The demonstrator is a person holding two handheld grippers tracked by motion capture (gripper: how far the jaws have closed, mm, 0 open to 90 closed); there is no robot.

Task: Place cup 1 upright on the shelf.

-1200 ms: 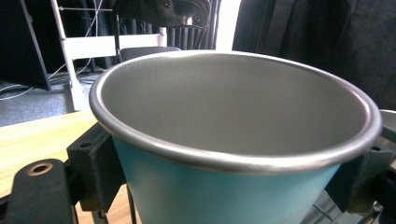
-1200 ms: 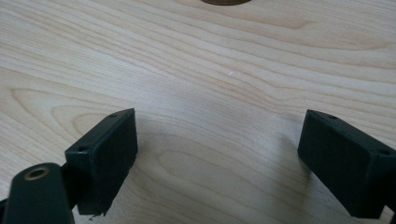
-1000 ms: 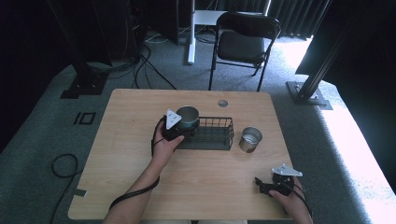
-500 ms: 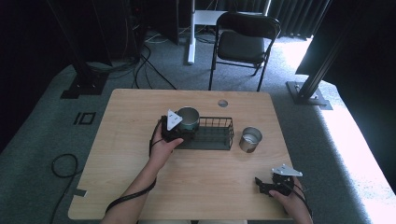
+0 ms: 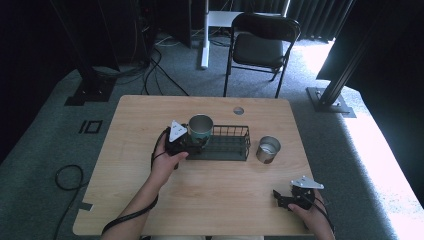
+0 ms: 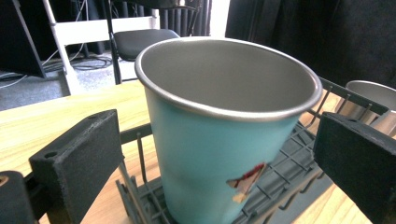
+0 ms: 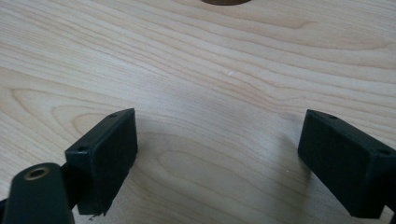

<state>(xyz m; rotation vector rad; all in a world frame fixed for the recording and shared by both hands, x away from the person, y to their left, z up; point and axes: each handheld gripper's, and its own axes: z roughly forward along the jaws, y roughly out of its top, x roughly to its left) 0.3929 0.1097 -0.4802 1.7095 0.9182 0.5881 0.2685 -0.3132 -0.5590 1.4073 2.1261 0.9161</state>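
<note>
Two cups point(image 5: 200, 128) point(image 5: 268, 149), one rack point(image 5: 225, 145)

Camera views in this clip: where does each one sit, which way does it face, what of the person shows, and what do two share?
High view: above the person's side, facing forward and down on the wooden table; both forearms, left gripper, right gripper.
Left gripper view: on the left gripper, facing the teal metal cup in the black wire rack between open jaws.
Right gripper view: on the right gripper, facing down at bare tabletop, jaws open.
Shared: high and left gripper views show cup, rack, silver metal cup.
</note>
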